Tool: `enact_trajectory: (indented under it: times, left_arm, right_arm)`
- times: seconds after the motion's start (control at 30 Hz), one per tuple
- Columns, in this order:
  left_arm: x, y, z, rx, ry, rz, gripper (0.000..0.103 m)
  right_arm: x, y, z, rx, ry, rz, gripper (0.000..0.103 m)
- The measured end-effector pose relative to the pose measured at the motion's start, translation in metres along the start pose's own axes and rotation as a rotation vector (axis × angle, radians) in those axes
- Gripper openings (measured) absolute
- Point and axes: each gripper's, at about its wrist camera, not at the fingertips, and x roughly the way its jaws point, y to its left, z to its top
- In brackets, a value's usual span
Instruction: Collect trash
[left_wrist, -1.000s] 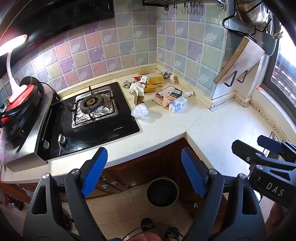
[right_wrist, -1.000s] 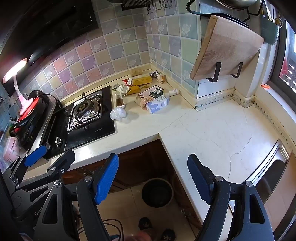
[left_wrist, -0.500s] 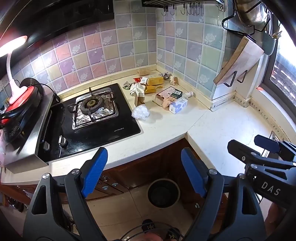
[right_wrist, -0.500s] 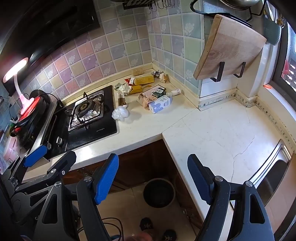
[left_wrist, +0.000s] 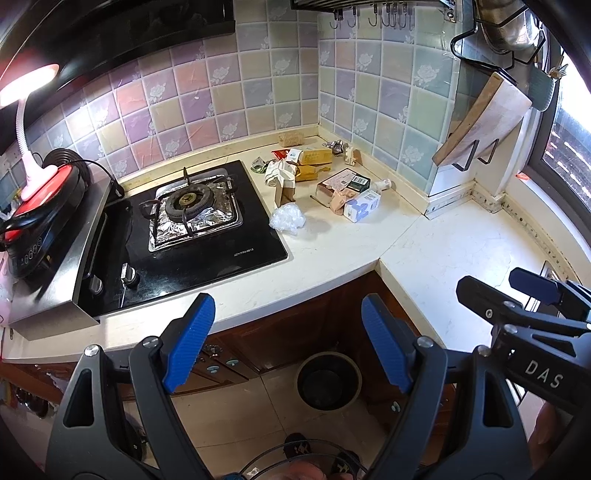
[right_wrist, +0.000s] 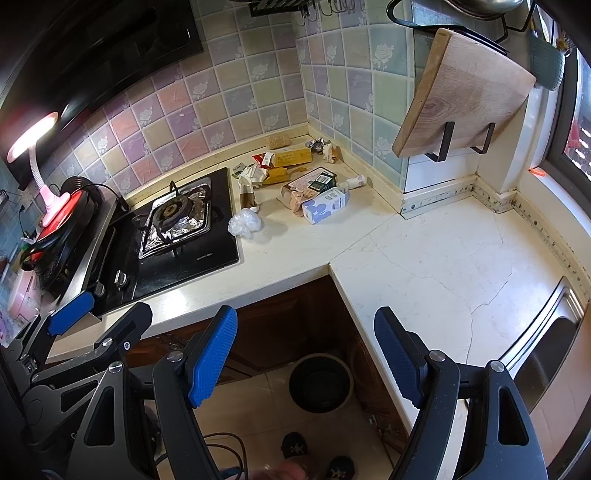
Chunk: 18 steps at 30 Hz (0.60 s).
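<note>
Trash lies in the far corner of the counter: a crumpled clear plastic bag (left_wrist: 287, 218) (right_wrist: 244, 223), a blue-and-white carton (left_wrist: 362, 206) (right_wrist: 325, 205) on its side, a yellow box (left_wrist: 314, 156) (right_wrist: 291, 158), a brown paper cup (left_wrist: 284, 192), wrappers and a small white bottle (right_wrist: 352, 181). A dark round bin (left_wrist: 328, 380) (right_wrist: 319, 382) stands on the floor under the counter corner. My left gripper (left_wrist: 288, 332) is open and empty, held well short of the trash. My right gripper (right_wrist: 306, 343) is open and empty too, above the bin.
A black gas hob (left_wrist: 184, 236) with foil around the burner sits left of the trash. A red cooker with a pink lamp (left_wrist: 33, 177) stands far left. A wooden cutting board (right_wrist: 465, 96) hangs on the right wall. A steel sink (right_wrist: 546, 343) lies at right.
Both views have shifted slightly, with the counter sliding a little toward the right gripper's side. Both grippers stay open; nothing on the counter has moved.
</note>
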Motion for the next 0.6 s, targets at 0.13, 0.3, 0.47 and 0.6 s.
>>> enact_trajectory:
  times: [0.13, 0.3, 0.47, 0.6]
  left_arm:
    - [0.0, -0.0011, -0.0003, 0.001, -0.002, 0.001, 0.08]
    - [-0.0006, -0.0007, -0.0022, 0.0, -0.003, 0.001, 0.08]
    - [-0.001, -0.001, -0.0044, 0.0, 0.0, 0.0, 0.08]
    - [-0.0008, -0.0005, -0.0041, 0.0, -0.002, 0.0, 0.08]
  right_arm:
    - [-0.0016, 0.0003, 0.0006, 0.0, -0.002, 0.002, 0.078]
    - [-0.0024, -0.0008, 0.0018, 0.002, -0.001, 0.004, 0.078]
    - [-0.0027, 0.0004, 0.0012, 0.0, -0.003, 0.002, 0.078]
    - [-0.0035, 0.001, 0.0003, 0.0, -0.003, 0.003, 0.078]
